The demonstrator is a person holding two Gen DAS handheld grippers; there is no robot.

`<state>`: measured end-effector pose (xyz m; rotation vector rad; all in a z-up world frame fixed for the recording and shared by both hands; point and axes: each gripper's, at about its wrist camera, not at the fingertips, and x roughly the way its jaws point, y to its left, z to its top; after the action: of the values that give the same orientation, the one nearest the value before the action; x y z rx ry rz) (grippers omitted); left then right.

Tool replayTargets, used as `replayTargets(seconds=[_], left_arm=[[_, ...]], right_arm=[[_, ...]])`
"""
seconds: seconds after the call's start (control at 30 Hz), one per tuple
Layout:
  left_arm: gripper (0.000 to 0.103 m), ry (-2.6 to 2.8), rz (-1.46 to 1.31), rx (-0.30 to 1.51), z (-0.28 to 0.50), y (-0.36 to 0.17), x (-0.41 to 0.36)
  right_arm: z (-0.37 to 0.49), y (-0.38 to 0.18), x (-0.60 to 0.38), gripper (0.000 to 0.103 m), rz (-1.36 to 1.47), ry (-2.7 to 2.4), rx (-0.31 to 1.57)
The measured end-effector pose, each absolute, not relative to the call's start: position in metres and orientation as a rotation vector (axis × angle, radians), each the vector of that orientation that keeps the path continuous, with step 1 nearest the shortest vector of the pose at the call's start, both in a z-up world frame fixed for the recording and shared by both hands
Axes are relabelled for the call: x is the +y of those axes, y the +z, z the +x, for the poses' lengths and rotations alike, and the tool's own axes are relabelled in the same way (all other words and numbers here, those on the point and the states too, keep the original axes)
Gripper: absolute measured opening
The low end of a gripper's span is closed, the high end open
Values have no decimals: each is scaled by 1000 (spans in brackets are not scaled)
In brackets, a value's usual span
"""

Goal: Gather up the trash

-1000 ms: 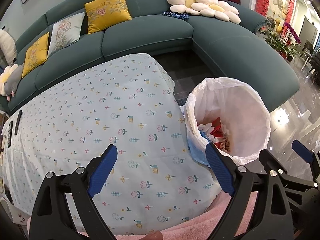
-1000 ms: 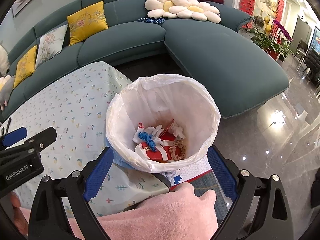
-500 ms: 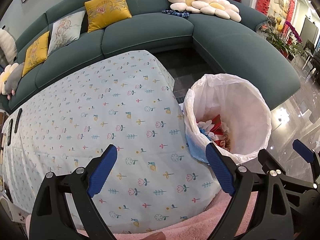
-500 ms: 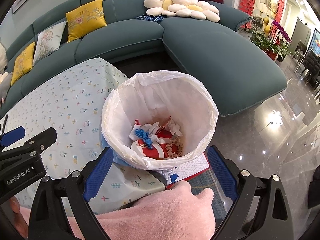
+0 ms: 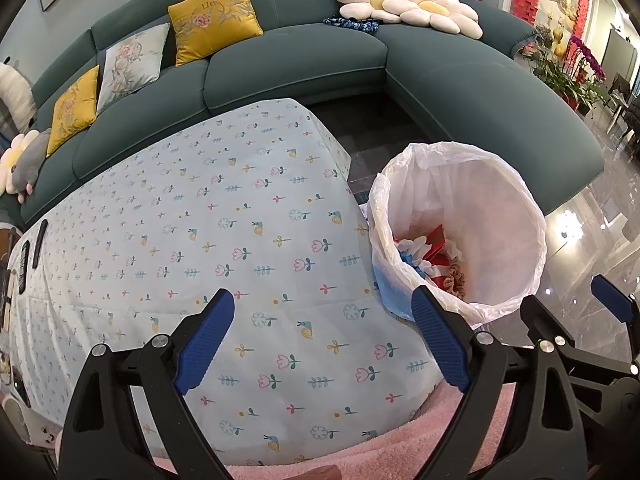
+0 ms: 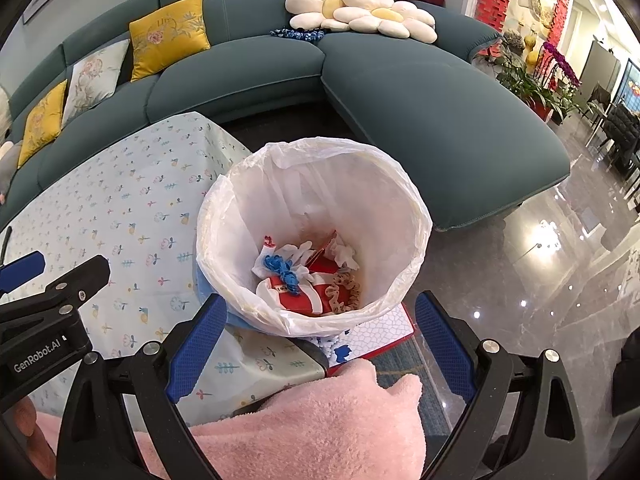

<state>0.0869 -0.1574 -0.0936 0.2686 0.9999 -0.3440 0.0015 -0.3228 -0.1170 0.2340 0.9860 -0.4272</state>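
White plastic lines the bin [image 6: 416,216]. The trash [image 6: 308,280] stays inside it. Both the left gripper [image 5: 324,344] and right gripper [image 6: 316,344] are wide open, empty, slowly rising above the bin; collecting looks done.

Teal corner sofa [image 5: 296,60], 3 yellow cushions [image 5: 214,20], glossy grey floor [image 6: 560,280].

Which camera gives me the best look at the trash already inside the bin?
The right wrist view: it looks almost straight down into the bin, showing the trash in full: red, white and blue scraps. The left wrist view sees the trash from the side, partly hidden behind the near rim.
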Motion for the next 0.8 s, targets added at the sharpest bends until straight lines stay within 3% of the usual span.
replayTargets(seconds=[0.8], left_arm=[[86,-337,246,1033,84,-100,-155]], right_arm=[[0,-120,-325,91,223,-436,992]])
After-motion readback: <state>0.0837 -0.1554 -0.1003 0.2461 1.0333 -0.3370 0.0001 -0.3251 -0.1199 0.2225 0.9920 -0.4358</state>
